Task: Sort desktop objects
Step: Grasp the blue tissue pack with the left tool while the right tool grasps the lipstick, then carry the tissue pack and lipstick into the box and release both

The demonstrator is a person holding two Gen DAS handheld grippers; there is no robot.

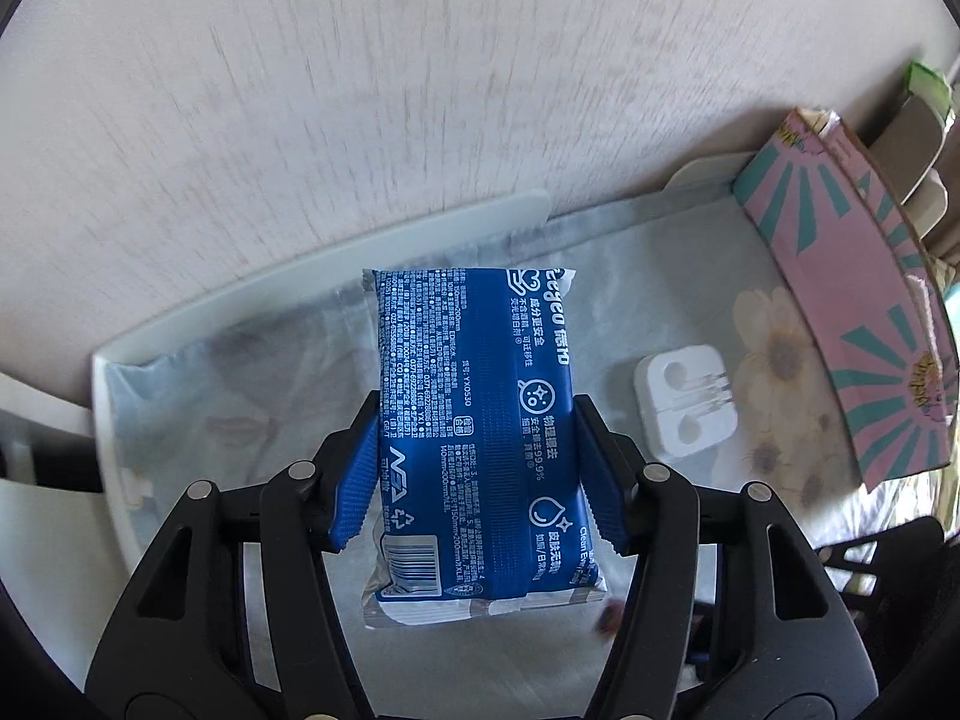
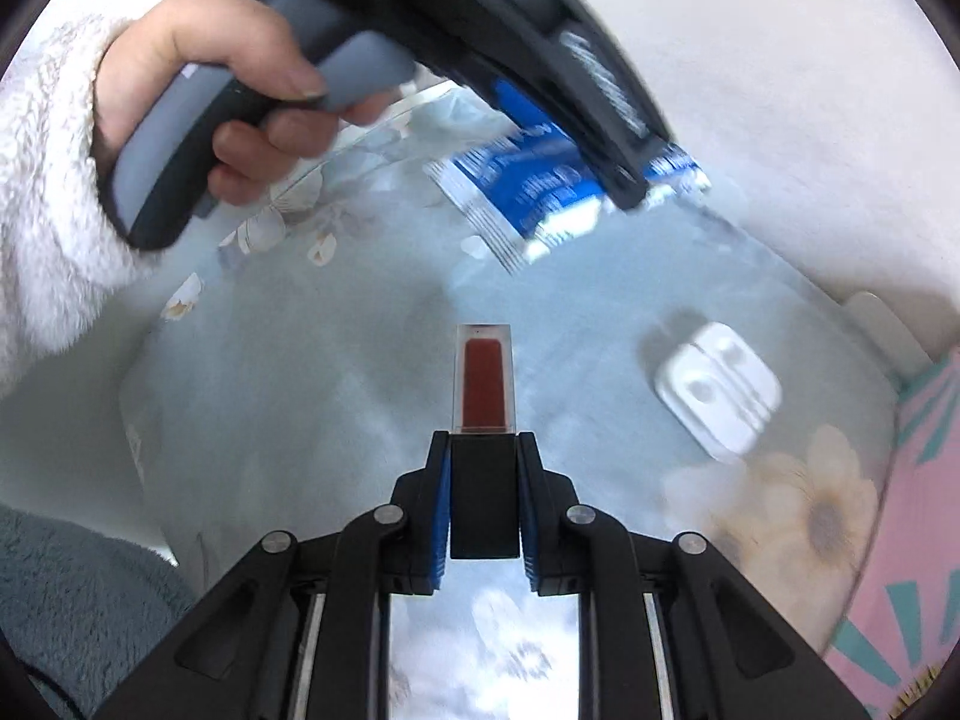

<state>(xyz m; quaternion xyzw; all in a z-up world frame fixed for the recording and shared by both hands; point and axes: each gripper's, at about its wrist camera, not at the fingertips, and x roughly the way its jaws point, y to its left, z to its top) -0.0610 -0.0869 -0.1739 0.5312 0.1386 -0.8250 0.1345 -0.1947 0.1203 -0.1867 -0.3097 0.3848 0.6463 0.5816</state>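
We have the blue wet-wipe pack [image 1: 480,438] clamped between the two blue-padded fingers of the left gripper [image 1: 480,468], which press on its long sides about halfway along. The pack shows its printed back with a barcode at the near end, and it hangs above the floral cloth [image 1: 660,276] that covers the desk, close to the far edge by the pale wall [image 1: 360,90]. From the right wrist view we see the same pack [image 2: 528,180] under the left gripper's black body, with the person's left hand [image 2: 240,90] wrapped around the grey handle (a fluffy white sleeve covers the wrist).

Our right gripper [image 2: 483,504] is closed on the black cap of a lip-gloss tube [image 2: 483,384], whose clear square body with dark red contents sticks forward past the fingertips, above the middle of the cloth.

To the right of both held things, a white earphone case [image 1: 684,402] lies flat on the cloth, apart from the pack; the right wrist view shows it too [image 2: 717,390]. Further right, along the desk's right edge, a pink box with teal rays [image 1: 852,300] stands tilted on its side. Whether it touches the wall we cannot tell.
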